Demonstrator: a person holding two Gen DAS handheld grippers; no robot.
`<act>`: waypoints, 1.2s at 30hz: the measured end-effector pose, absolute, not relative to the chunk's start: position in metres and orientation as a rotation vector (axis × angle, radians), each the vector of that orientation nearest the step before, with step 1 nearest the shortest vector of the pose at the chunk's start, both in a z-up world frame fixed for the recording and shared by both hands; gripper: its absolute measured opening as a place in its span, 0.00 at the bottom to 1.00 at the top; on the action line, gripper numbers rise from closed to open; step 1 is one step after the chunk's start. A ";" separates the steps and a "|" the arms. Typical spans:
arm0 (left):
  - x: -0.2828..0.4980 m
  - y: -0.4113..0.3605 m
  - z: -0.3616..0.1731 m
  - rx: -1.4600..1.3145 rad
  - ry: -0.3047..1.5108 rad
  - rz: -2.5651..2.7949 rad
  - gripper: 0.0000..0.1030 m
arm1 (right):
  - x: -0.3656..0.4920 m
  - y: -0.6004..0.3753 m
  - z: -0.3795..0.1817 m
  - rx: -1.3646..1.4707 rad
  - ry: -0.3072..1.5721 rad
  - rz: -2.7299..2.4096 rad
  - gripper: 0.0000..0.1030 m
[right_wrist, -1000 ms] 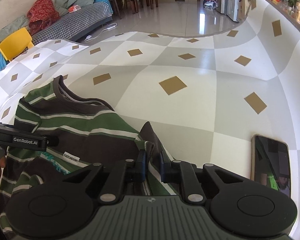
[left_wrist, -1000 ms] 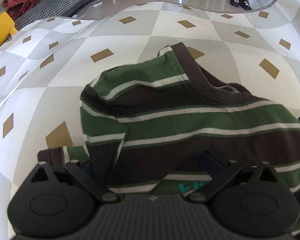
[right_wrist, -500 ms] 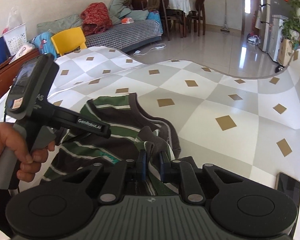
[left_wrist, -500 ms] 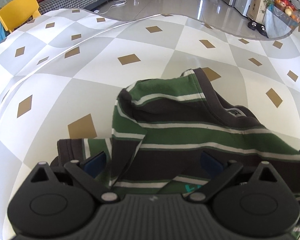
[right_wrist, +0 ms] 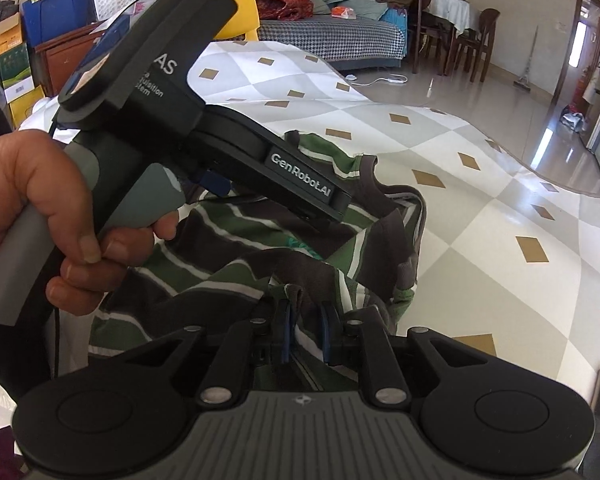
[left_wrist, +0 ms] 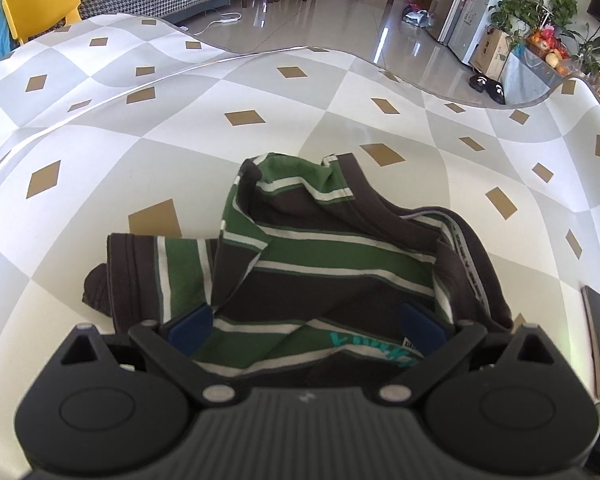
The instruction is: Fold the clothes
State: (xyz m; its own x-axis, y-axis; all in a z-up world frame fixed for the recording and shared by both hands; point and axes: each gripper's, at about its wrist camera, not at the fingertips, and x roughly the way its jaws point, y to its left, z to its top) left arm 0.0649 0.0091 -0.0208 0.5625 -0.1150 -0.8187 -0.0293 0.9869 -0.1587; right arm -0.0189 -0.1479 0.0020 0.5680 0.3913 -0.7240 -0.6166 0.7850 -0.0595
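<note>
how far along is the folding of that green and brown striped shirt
Early to midway. Done: one sleeve of the green, brown and white striped shirt lies turned in on the checked tablecloth. In hand: the right gripper pinches a bunched fabric edge, lifted; the left gripper is open over the hem. Left: the body is rumpled, not yet a flat, neat stack.

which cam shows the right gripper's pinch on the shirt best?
Right wrist view. The right gripper sits with its blue pads close together and a fold of the striped shirt caught between them. The left wrist view shows the shirt on the table, but no right gripper; only the left gripper, wide open.
</note>
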 end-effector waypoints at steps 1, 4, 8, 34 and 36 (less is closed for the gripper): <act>0.064 0.006 -0.024 -0.148 0.979 -0.059 0.98 | -0.020 -0.146 -0.001 -0.334 0.762 0.609 0.17; 0.063 -0.003 -0.037 -0.100 1.002 -0.057 0.98 | -0.024 -0.139 -0.009 -0.363 0.766 0.621 0.18; 0.061 -0.006 -0.053 -0.056 1.036 -0.033 0.99 | -0.021 -0.145 -0.002 -0.343 0.777 0.626 0.21; 0.056 -0.004 -0.058 0.000 0.995 -0.027 1.00 | 0.030 -0.188 -0.004 -0.020 0.864 0.482 0.40; 0.056 -0.003 -0.058 0.003 0.997 -0.027 1.00 | 0.032 -0.186 -0.008 -0.029 0.862 0.478 0.41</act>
State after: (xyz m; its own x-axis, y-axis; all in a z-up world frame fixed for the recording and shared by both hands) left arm 0.0562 -0.0035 -0.0580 0.5428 -0.0217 -0.8396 0.0241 0.9997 -0.0103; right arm 0.0325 -0.1859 -0.0080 0.5521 0.3928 -0.7354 -0.4158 0.8943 0.1655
